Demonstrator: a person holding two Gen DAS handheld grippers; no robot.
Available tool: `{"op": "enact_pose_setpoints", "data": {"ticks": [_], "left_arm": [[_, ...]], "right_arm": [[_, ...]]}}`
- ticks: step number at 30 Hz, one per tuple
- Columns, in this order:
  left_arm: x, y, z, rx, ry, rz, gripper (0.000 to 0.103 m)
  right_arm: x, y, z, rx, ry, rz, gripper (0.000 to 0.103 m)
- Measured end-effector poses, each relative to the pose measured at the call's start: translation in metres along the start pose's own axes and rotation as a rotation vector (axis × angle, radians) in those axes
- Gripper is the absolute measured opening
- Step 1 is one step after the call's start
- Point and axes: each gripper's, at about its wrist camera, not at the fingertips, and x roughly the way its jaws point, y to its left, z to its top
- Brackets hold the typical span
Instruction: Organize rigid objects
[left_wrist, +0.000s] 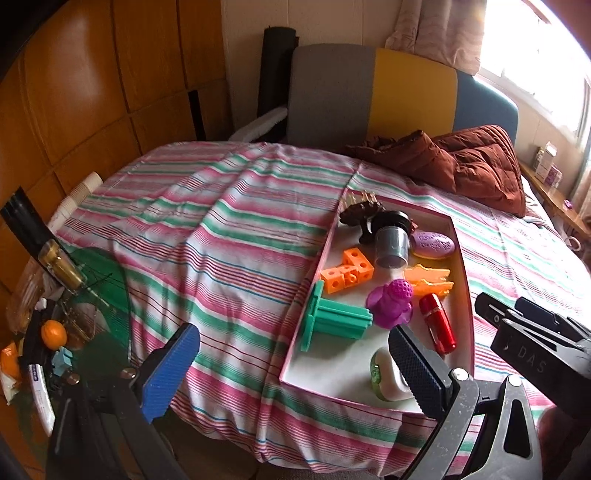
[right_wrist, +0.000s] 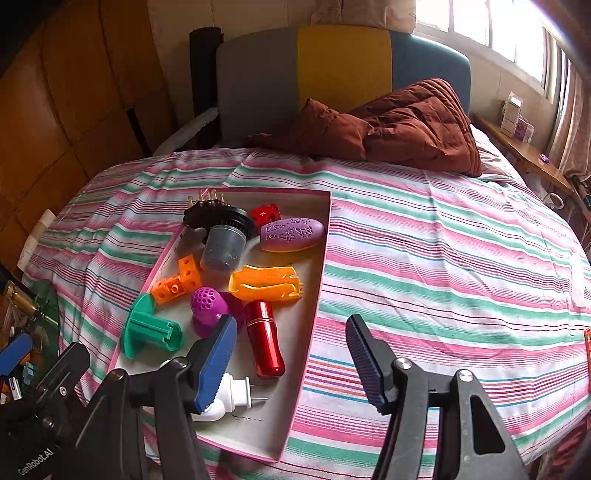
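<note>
A shallow pink-rimmed white tray (left_wrist: 466, 288) (right_wrist: 317, 280) lies on the striped bed. In it are a green spool (left_wrist: 332, 319) (right_wrist: 151, 330), orange cube blocks (left_wrist: 347, 275) (right_wrist: 179, 280), a purple perforated toy (left_wrist: 393, 301) (right_wrist: 207, 306), a red metal cylinder (left_wrist: 437, 326) (right_wrist: 264, 341), an orange clip (left_wrist: 430, 280) (right_wrist: 266, 282), a grey cup (left_wrist: 391, 245) (right_wrist: 223, 245), a purple oval (left_wrist: 432, 243) (right_wrist: 291, 229) and a white plug (left_wrist: 389, 376) (right_wrist: 232, 397). My left gripper (left_wrist: 295, 369) is open and empty at the tray's near left. My right gripper (right_wrist: 291, 360) is open and empty over the tray's near right rim.
A brown quilted jacket (left_wrist: 461, 162) (right_wrist: 391, 125) lies near the headboard (left_wrist: 369, 88). A cluttered side table with an orange (left_wrist: 53, 334) stands left of the bed. A small orange object (right_wrist: 587, 341) lies at the bed's right edge. A window shelf (right_wrist: 524, 147) runs on the right.
</note>
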Motion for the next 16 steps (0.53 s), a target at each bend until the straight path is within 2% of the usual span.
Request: {"op": "enact_pose_setpoints", "data": {"ticks": [6, 10, 16], "left_arm": [[0.006, 0.01, -0.002, -0.075, 0.042, -0.164, 0.103], [0.009, 0.008, -0.002, -0.088, 0.049, -0.144, 0.101], [0.004, -0.008, -0.008, -0.027, 0.011, -0.083, 0.1]], "right_arm": [[0.001, -0.003, 0.001, 0.006, -0.004, -0.003, 0.062], [0.003, -0.005, 0.002, 0.014, 0.0, -0.002, 0.062], [0.006, -0.008, 0.002, 0.02, 0.008, -0.003, 0.062]]}}
